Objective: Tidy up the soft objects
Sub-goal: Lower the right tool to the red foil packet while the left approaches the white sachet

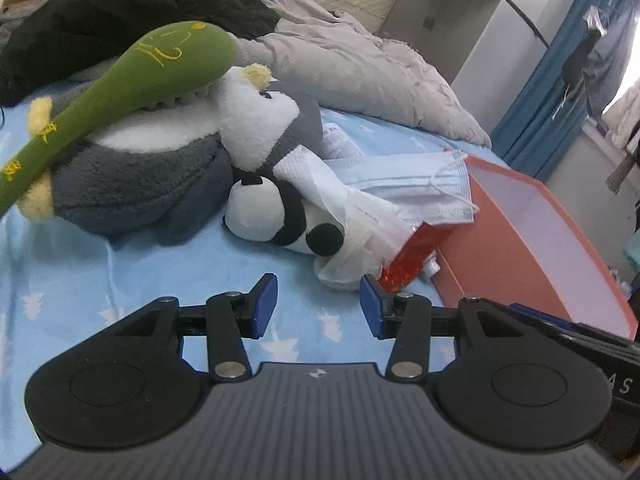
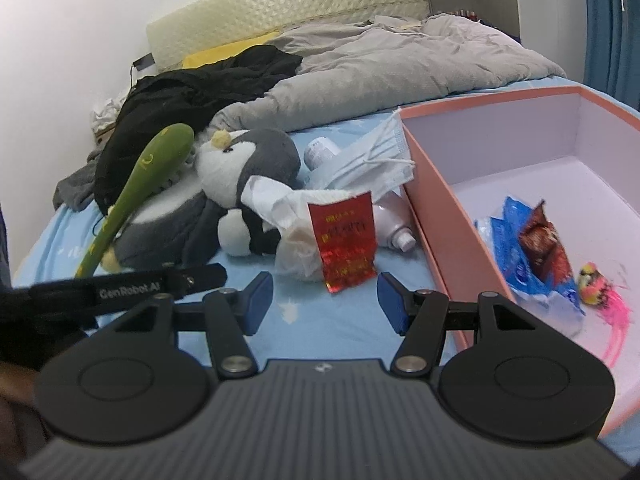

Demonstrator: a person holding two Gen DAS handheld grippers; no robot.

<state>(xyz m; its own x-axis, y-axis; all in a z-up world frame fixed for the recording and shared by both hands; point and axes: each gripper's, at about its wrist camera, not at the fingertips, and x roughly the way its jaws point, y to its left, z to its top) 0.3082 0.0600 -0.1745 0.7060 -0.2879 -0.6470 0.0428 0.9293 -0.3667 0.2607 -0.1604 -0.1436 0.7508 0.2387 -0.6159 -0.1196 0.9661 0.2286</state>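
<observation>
A grey and white penguin plush (image 1: 160, 160) (image 2: 240, 172) lies on the blue bed sheet (image 1: 120, 280), with a green plush club (image 1: 120, 92) (image 2: 140, 184) leaning across it. A small panda plush (image 1: 272, 216) (image 2: 240, 232) lies in front of it, partly under white tissue (image 1: 344, 208) (image 2: 280, 204). A face mask (image 1: 420, 180) (image 2: 372, 160) and a red foil packet (image 1: 412, 256) (image 2: 344, 240) lie beside them. My left gripper (image 1: 318, 308) is open and empty, just short of the panda. My right gripper (image 2: 325, 304) is open and empty, just short of the red packet.
An open pink box (image 1: 500, 264) (image 2: 436, 200) stands at the right, holding snack wrappers (image 2: 528, 248) and a small pink toy (image 2: 596, 284). A white bottle (image 2: 396, 228) lies by the box wall. A grey duvet (image 2: 400, 60) and black clothes (image 2: 192, 92) lie behind.
</observation>
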